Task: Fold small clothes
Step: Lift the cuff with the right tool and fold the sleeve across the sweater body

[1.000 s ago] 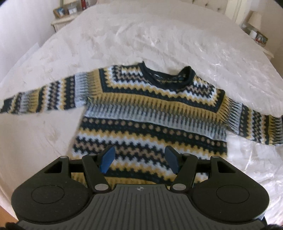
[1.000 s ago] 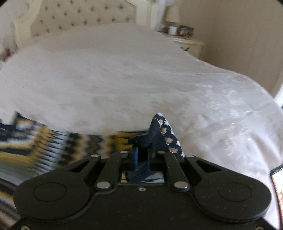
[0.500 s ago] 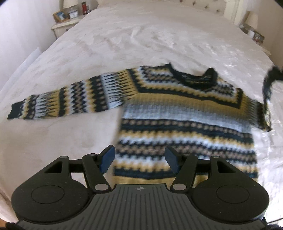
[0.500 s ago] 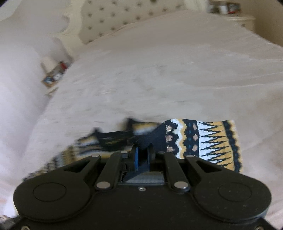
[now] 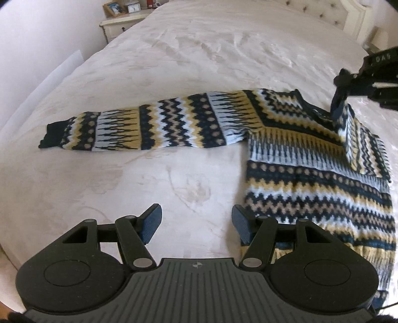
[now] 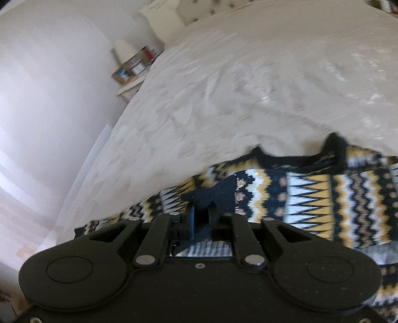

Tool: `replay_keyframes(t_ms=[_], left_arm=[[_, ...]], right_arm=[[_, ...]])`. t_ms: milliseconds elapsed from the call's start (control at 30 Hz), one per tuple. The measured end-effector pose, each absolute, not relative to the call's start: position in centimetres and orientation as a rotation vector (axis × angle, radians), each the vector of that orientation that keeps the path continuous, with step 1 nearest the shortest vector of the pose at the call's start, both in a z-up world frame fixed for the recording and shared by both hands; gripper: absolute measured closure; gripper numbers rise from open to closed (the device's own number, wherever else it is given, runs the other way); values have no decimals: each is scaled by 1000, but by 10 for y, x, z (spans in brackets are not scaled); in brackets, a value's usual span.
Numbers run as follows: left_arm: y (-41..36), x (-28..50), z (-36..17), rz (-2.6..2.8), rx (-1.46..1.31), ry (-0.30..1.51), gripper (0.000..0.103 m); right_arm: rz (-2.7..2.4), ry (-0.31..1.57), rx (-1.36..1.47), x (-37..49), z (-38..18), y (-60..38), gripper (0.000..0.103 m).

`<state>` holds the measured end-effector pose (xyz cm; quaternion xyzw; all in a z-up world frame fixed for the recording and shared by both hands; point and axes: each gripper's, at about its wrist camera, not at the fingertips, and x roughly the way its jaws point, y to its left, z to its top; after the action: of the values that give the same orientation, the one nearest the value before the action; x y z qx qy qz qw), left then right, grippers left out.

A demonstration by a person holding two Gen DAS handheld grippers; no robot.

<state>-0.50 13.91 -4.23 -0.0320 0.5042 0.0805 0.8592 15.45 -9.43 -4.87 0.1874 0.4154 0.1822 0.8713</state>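
A knitted sweater with navy, yellow and pale blue zigzag bands lies flat on the pale bed cover. Its left sleeve stretches out flat to the left. The right sleeve is folded across the chest, and its navy cuff hangs from my right gripper, seen also at the upper right. That gripper's jaws are opening with the cuff still between them. My left gripper hovers open over bare cover left of the hem, with nothing between its fingers.
A white nightstand with picture frames and small items stands at the far left of the bed. The tufted headboard closes the far end. A pale wall runs along the bed's left side.
My right gripper has carried the right sleeve's cuff across the sweater's chest, folding the sleeve over. My left gripper has slid left, off the hem and over bare cover.
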Motion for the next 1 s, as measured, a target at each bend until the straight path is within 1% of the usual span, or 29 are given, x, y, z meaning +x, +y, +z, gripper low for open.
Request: replay_keyframes(t_ms=[33, 67, 100, 133, 167, 200, 233, 267, 333, 367, 400, 433, 467, 500, 767, 1000], left_arm=[[141, -5, -43, 170, -69, 1055, 42], [141, -4, -43, 169, -71, 1048, 42], [141, -3, -43, 166, -72, 1042, 42], [140, -1, -44, 160, -74, 1036, 42], [139, 1, -44, 156, -77, 1032, 42], [137, 4, -45, 149, -81, 1029, 42], [135, 7, -47, 139, -87, 1027, 42], [132, 11, -48, 124, -98, 1024, 42], [125, 20, -52, 87, -118, 1019, 42], [120, 26, -54, 68, -126, 1021, 42], [116, 31, -56, 50, -131, 1024, 42], [110, 39, -60, 28, -138, 1031, 42], [105, 46, -63, 11, -146, 1041, 42], [100, 53, -66, -1, -157, 1051, 42], [70, 105, -110, -39, -249, 1142, 42], [59, 142, -140, -34, -275, 1188, 42]], right_arm=[[392, 870, 385, 152, -51, -90, 75], [396, 872, 382, 150, -53, -88, 74], [396, 877, 381, 147, -56, -89, 69], [396, 878, 380, 141, -57, -91, 61], [394, 880, 380, 137, -59, -95, 56], [387, 881, 377, 134, -62, -98, 46], [373, 884, 370, 130, -65, -103, 40], [360, 886, 362, 129, -69, -103, 37], [327, 900, 350, 122, -77, -119, 25], [313, 907, 350, 120, -81, -127, 21], [297, 915, 349, 118, -87, -133, 14], [275, 927, 349, 114, -93, -143, 9], [259, 936, 349, 111, -97, -152, 6], [243, 947, 347, 107, -101, -159, 0], [153, 995, 381, 85, -127, -212, 0], [126, 1023, 402, 83, -141, -232, 0]])
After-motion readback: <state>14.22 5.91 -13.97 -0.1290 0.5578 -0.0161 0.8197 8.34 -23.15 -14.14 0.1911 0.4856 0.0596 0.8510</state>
